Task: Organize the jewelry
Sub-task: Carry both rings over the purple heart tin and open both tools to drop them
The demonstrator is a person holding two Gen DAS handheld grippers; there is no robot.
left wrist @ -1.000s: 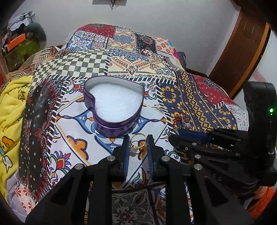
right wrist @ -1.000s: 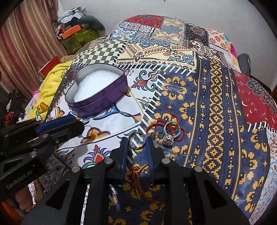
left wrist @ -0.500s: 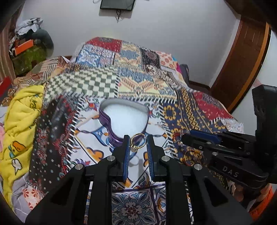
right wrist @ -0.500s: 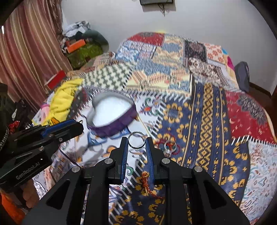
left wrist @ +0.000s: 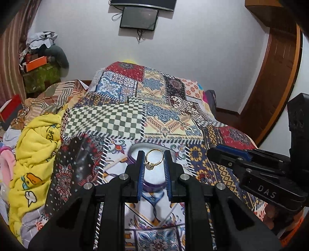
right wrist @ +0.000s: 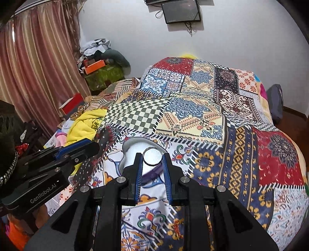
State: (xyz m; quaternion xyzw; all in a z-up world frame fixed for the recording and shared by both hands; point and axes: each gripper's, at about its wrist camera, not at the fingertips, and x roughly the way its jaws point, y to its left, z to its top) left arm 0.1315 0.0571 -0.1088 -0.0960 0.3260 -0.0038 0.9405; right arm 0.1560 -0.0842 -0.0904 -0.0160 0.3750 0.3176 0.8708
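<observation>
Bedroom, plain white wall (left wrist: pixel 193 58) at back with a dark screen (left wrist: pixel 139 18) mounted high, cable dangling below it. Bed covered by a busy patchwork quilt (right wrist: pixel 193 108). Yellow printed blanket (left wrist: pixel 32 154) bunched at the bed's left edge. Striped pink-brown curtain (right wrist: pixel 34 73) on the left. Clutter pile with an orange box (right wrist: pixel 94 66) in the corner. Brown wooden door (left wrist: pixel 274 81) on the right.

There are two rings, one gold ring (left wrist: pixel 154 159) and one silver ring (right wrist: pixel 153 156), two claws, the left claw (left wrist: pixel 154 161) and the right claw (right wrist: pixel 152 161), and one heart-shaped box (left wrist: pixel 135 151).
</observation>
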